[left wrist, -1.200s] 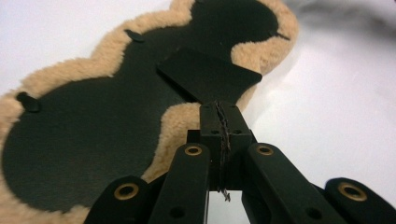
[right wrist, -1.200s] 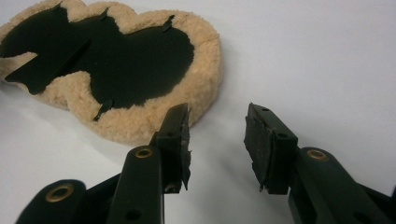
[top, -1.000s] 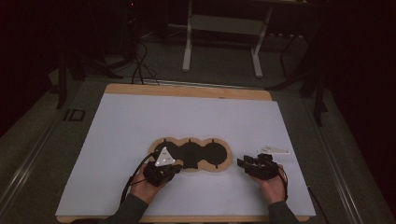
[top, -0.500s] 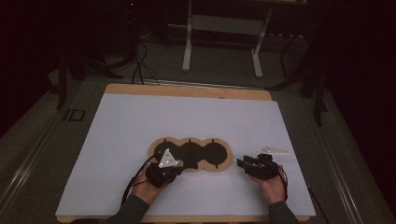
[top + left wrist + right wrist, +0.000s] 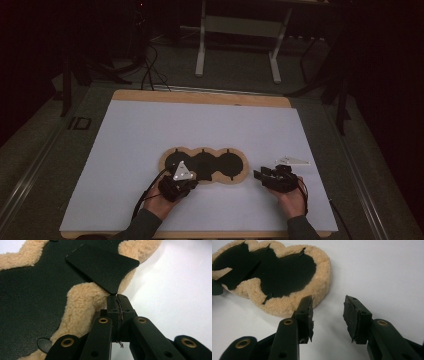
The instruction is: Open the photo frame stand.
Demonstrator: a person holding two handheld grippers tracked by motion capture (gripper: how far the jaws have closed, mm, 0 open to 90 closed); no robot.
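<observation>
From the high view I see the long tan fleece-edged pad with a black three-lobed centre [image 5: 205, 166] lying flat a little toward six o'clock from the middle of the white tabletop [image 5: 150, 130]. Its long axis runs from nine o'clock to three o'clock, the three black rounds set in a row along it, one end pointing at nine and the other at three.

My left tool [image 5: 181, 181] sits at the pad's seven o'clock corner, and my left hand [image 5: 161, 204] comes in from six o'clock. In the left gripper view that tool [image 5: 117, 298] has its jaws pressed together, pinching the tip of a thin black flap [image 5: 102, 265] that is lifted off the pad and slants up toward twelve o'clock. The fleece border [image 5: 85, 302] lies just beside the jaw tips, at their ten o'clock.

My right tool [image 5: 270, 176] rests on the tabletop just off the pad's three o'clock end, apart from it, held by my right hand [image 5: 291, 200]. In the right gripper view this tool [image 5: 328, 312] stands spread with bare tabletop between the jaws, and the pad [image 5: 274, 277] lies at its ten o'clock.

A small pale flat piece [image 5: 292, 161] lies at the right tool's one o'clock.
</observation>
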